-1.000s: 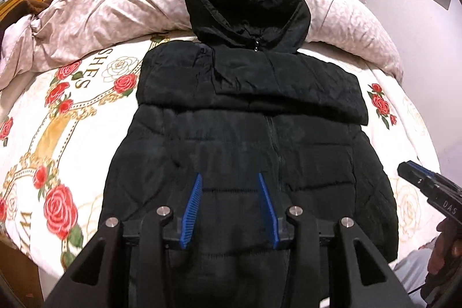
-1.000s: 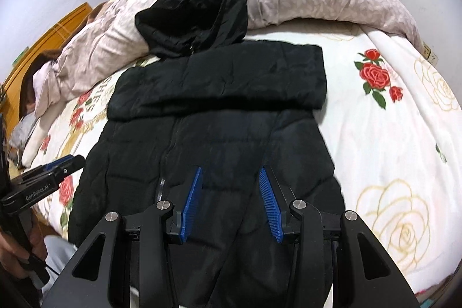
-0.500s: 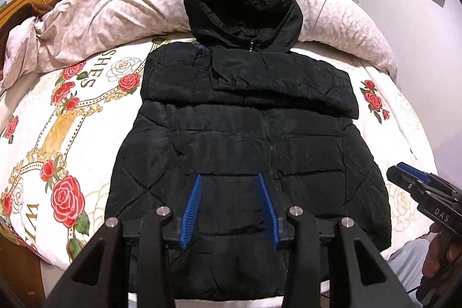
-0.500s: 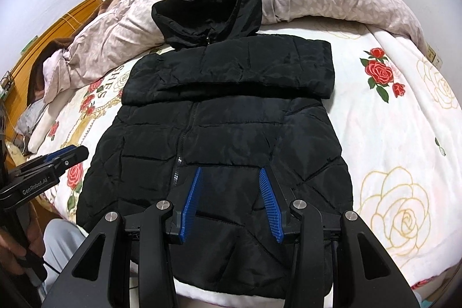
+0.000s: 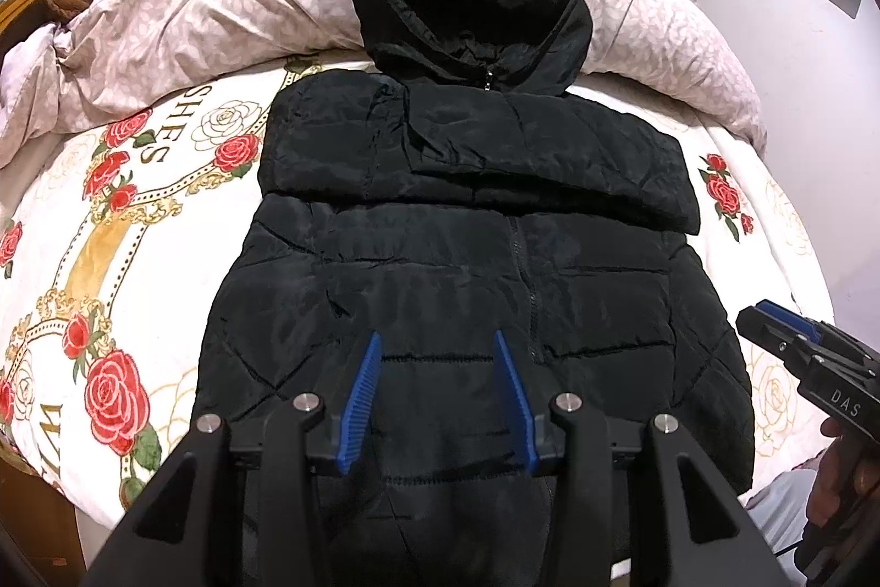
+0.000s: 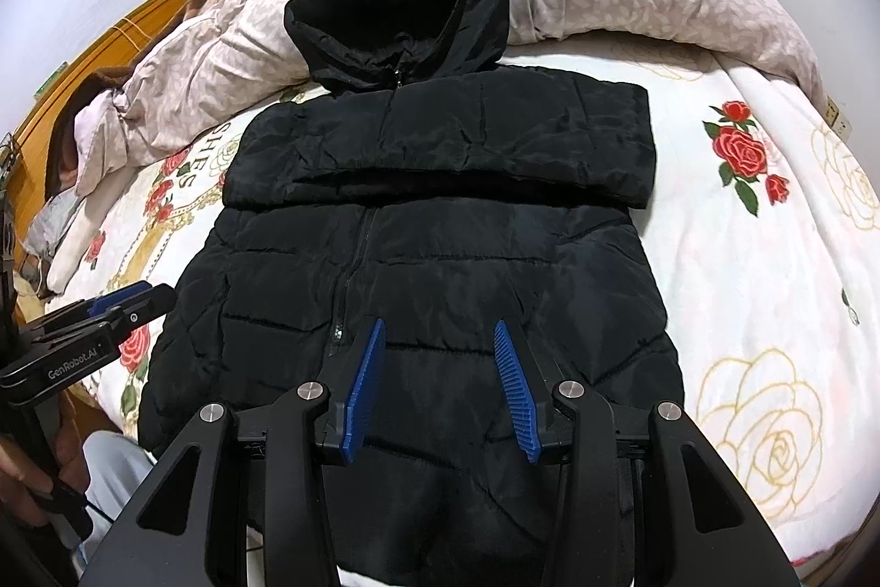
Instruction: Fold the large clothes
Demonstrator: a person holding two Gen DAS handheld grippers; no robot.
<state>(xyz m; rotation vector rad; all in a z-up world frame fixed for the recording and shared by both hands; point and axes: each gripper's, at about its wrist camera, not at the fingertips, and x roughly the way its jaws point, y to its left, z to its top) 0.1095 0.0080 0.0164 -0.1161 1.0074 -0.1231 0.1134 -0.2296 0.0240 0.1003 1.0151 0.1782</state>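
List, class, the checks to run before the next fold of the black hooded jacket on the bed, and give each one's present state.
1. Sleeves folded across the jacket chest: ok.
2. Hood flat: not ok, it rests on the duvet.
3. Left gripper open and empty: ok.
4. Right gripper open and empty: ok.
5. Hem fully on the bed: cannot tell.
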